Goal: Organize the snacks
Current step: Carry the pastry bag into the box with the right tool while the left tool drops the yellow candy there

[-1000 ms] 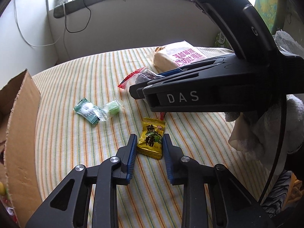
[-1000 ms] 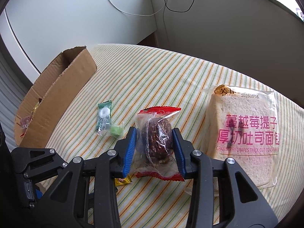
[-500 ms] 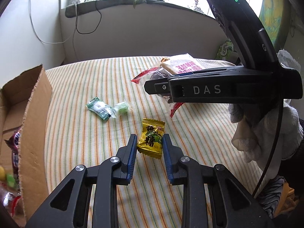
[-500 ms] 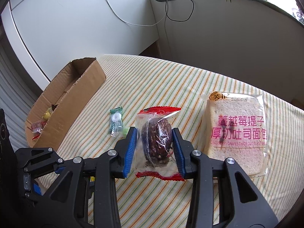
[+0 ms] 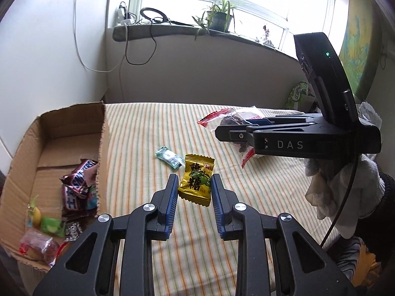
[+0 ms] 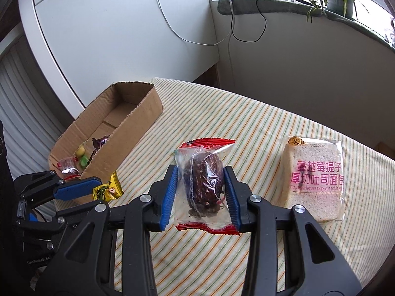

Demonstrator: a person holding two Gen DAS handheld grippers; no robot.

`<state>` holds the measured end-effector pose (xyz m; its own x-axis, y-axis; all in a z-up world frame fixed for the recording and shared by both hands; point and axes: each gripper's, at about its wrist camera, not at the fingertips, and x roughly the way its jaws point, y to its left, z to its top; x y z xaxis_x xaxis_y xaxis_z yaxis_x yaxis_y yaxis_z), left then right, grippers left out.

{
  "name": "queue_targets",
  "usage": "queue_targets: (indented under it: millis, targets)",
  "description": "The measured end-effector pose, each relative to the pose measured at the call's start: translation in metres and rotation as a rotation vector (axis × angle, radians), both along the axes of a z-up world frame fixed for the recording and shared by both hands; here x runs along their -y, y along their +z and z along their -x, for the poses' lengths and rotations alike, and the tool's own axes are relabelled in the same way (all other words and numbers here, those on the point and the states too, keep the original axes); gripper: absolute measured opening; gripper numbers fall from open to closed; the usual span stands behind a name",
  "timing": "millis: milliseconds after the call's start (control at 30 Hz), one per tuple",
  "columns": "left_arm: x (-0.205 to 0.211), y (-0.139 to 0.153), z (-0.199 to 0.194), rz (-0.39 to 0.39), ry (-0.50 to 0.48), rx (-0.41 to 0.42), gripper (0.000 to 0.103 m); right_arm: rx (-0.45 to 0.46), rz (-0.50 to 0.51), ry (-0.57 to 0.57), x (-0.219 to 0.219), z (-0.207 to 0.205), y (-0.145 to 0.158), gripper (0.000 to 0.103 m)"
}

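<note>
- Striped cloth covers the table (image 5: 148,128), which stands under a window sill with a potted plant (image 5: 219,17).
- A cardboard box (image 5: 101,153) sits at the table's left edge, open on top, with several wrapped snacks already inside.
- Left gripper (image 5: 194,192) pinches a yellow candy packet (image 5: 196,183) between its blue pads, clear of the cloth; the packet's long axis runs along the fingers.
- Right gripper (image 6: 201,192) clamps a clear packet with red ends (image 6: 205,185) holding a dark cake, upright between the pads and off the cloth.
- A green-wrapped candy (image 5: 169,159) lies on the cloth just behind the yellow packet; a bagged bread slice (image 6: 313,180) lies towards the table's right edge.
- The box lies to the left of both grippers, and the left one is nearer to it, almost beside its long wall, so it likely drops first.
- The right gripper must cross over the left side to reach the box; the two could collide.
</note>
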<state>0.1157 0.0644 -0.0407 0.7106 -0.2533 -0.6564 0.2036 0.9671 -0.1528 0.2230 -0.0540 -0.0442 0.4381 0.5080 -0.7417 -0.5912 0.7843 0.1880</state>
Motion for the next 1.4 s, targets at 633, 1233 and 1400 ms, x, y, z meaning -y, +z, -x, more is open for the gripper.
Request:
queue_targets:
  millis: [633,1233,1400]
  targets:
    - [-0.050,0.017,0.039,0.039,0.084,0.068,0.025,0.047,0.031,0.052,-0.044,0.027,0.028,0.039]
    - [-0.130,0.015,0.037,0.030,0.257,0.088,0.025,0.047,0.028,0.120,-0.119,0.007,0.031,0.039]
    - [-0.143,0.010,0.027,0.018,0.288,0.081,0.025,0.045,0.033,0.140,-0.140,-0.002,0.027,0.039]
